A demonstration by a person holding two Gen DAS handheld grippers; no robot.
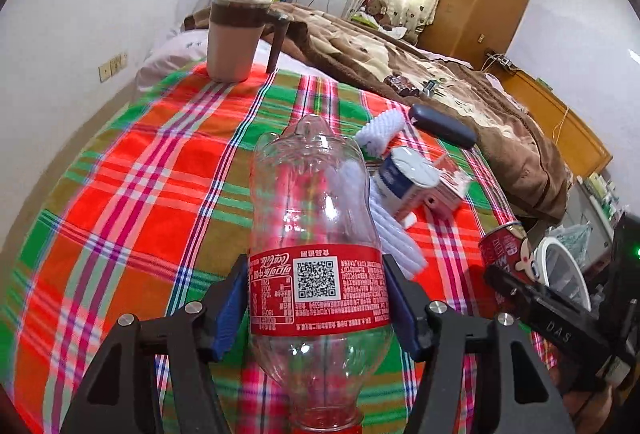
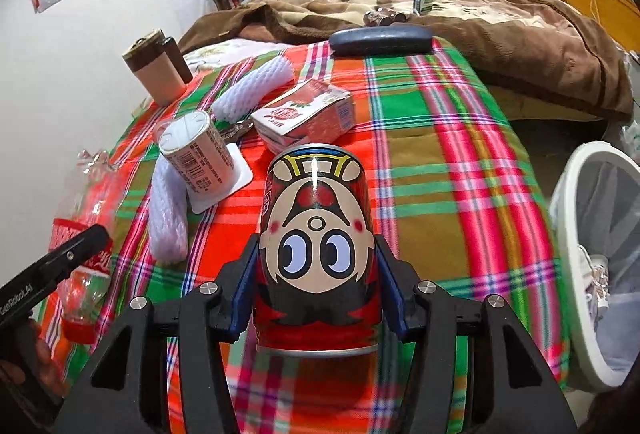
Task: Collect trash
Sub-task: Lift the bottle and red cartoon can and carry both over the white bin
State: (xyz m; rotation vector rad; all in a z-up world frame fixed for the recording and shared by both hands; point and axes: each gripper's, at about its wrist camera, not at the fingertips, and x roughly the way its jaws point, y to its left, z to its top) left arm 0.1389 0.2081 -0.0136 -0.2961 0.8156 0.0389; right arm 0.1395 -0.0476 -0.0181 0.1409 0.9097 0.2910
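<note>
My left gripper (image 1: 318,298) is shut on an empty clear cola bottle (image 1: 316,218) with a red label, held above the plaid cloth (image 1: 132,194); the bottle also shows in the right wrist view (image 2: 86,234). My right gripper (image 2: 318,278) is shut on a red drink can (image 2: 318,234) with a cartoon face, held over the cloth; the can shows in the left wrist view (image 1: 506,254) too. A white trash bin (image 2: 592,266) with a clear liner stands by the bed's right edge, right of the can.
On the cloth lie a white cup (image 2: 196,150), a pink carton (image 2: 308,114), white foam sleeves (image 2: 168,210), a dark glasses case (image 2: 380,38) and a beige mug (image 1: 234,38). A brown blanket (image 2: 480,14) covers the far bed.
</note>
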